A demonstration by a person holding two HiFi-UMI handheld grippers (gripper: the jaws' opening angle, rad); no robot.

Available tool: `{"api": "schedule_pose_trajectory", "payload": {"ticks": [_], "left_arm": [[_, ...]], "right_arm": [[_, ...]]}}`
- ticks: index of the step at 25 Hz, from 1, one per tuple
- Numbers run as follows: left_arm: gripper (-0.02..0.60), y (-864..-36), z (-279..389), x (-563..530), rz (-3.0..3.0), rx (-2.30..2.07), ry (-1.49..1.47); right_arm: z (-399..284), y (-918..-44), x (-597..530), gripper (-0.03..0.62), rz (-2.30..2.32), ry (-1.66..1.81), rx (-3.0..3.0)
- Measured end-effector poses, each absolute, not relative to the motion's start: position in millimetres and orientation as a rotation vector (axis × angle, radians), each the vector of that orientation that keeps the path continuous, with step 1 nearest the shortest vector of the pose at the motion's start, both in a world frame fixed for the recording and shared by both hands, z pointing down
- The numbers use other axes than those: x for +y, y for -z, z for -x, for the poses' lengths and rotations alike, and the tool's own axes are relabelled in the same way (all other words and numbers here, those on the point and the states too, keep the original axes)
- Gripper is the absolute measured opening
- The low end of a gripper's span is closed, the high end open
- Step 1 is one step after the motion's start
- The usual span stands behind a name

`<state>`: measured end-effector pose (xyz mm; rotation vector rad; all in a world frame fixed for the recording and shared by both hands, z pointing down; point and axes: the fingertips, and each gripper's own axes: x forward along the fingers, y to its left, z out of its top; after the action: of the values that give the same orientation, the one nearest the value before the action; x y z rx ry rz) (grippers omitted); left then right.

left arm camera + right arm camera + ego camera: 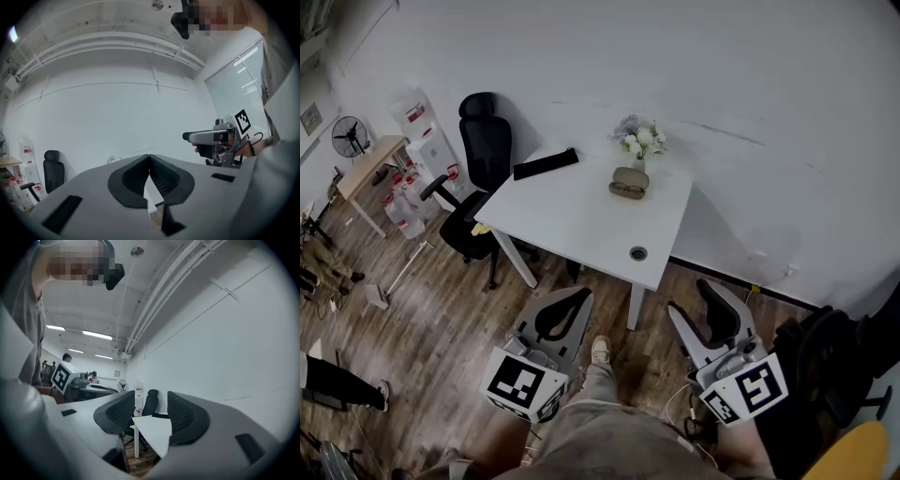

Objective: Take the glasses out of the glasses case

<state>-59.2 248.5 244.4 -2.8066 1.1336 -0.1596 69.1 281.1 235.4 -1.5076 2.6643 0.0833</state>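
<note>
An open olive glasses case (630, 175) lies on the white table (572, 216) toward its far side, with dark glasses (627, 191) resting in its front half. Both grippers hang low in front of the table, over the wooden floor and well short of the case. My left gripper (581, 295) is shut with nothing in it; in its own view the pads (161, 176) meet at the tips. My right gripper (703, 292) stands open and empty, and a corner of the table (154, 427) shows between its pads (180, 416).
A small vase of flowers (639, 141) stands just behind the case, and a flat black object (546, 163) lies at the table's far left. A cable hole (638, 253) sits near the front edge. A black office chair (478, 178) is left of the table, a dark bag (825, 375) at right.
</note>
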Motion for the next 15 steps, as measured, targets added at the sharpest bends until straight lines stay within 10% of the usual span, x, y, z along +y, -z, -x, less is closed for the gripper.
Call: {"api": "schedule_pose_trajectory", "payload": {"ticks": [15], "left_arm": [[0.017, -277.9, 41.2, 114.8, 2.878, 1.068, 0.199]], "right_arm": [[-79.4, -284.8, 150.7, 0.216, 1.592, 0.05, 2.75]]}}
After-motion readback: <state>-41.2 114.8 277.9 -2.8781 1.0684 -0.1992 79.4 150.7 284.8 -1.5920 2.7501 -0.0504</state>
